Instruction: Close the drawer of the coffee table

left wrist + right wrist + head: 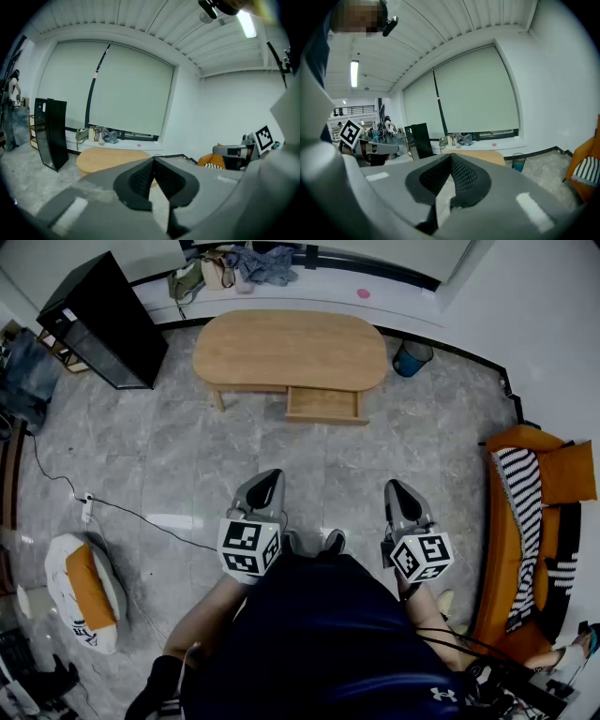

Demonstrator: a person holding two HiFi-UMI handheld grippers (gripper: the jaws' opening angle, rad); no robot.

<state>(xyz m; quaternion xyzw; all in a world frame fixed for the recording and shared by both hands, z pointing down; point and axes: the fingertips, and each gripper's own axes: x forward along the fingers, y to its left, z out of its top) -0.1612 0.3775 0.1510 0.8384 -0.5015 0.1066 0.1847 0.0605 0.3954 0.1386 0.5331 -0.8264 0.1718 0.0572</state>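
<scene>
Both left gripper (271, 476) and right gripper (397, 487) show jaws clenched, empty, above grey stone-tile floor (187, 460); oval light-wood coffee table (291, 348) has its shallow wooden drawer (323, 406) open.

Coffee table (291, 348) drawer (323, 406) open; both tools well short.

Left gripper (153, 161) fingers (138, 180) hide part of the coffee table (101, 159); orange sofa (589, 143) cut off at picture's edge.

Floor (187, 456) was grey tile | black cabinet (103, 324) stood left | orange sofa (502, 549) sat right | pale blind (126, 89) hung drawn
</scene>
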